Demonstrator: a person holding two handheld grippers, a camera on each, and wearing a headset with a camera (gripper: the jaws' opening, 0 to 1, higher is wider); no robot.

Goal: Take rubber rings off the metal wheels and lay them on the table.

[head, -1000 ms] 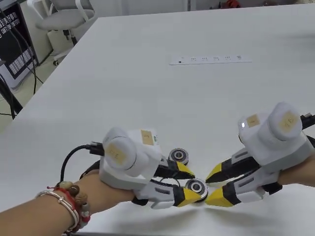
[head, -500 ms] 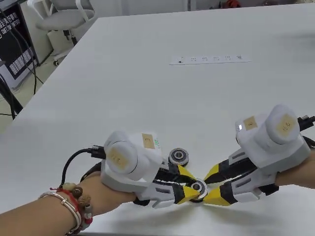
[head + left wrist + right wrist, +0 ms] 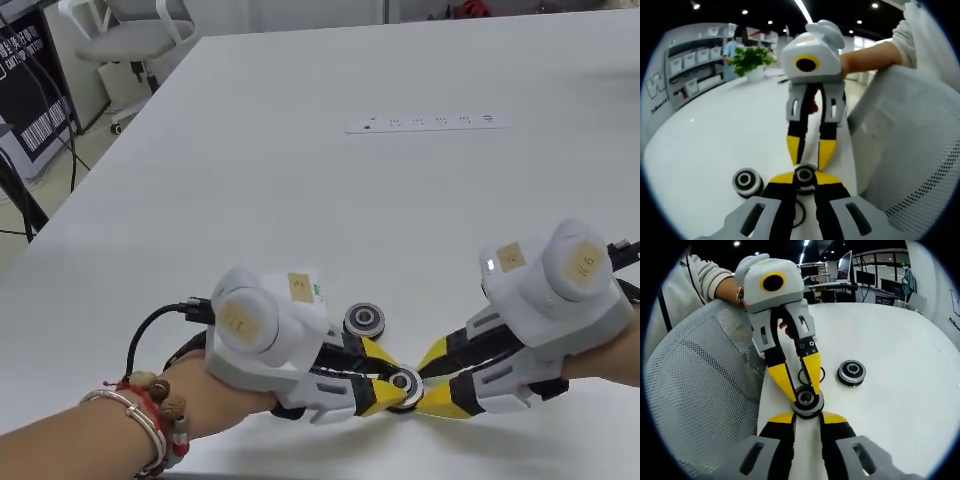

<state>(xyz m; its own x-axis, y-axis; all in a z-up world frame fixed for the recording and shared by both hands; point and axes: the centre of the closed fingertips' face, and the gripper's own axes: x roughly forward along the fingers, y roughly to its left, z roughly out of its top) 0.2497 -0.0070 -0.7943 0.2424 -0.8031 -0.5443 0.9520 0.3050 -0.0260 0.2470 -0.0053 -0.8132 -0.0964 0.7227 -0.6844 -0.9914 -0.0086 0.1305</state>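
The right tool (image 3: 429, 377) has closed in from the side since a second ago: its yellow tips, then just short of the metal wheel (image 3: 404, 381), now meet it, and the left tool (image 3: 384, 374) has kept its place. Both tools sit close to the near edge of the table (image 3: 300, 180), pointing at each other with the wheel between them.

The left tool is clamped on the metal wheel, one yellow tip on each side of its dark rim; in the left gripper view the wheel (image 3: 805, 175) sits squarely between that tool's own jaws. The right tool's jaws stand a little apart with their tips against the same wheel (image 3: 807, 399). Whether they press on it, I cannot tell.

A second wheel (image 3: 364, 320) lies flat on the table just beyond the left tool, apart from both tools, with its black band in place. In the right gripper view a loose rubber ring (image 3: 800, 375) lies flat on the table behind the left tool's jaws, close to the near edge and partly hidden by one jaw.

Further back a white socket strip (image 3: 428, 122) lies across the middle of the table. Bead bracelets (image 3: 140, 410) circle the wrist behind the left tool.
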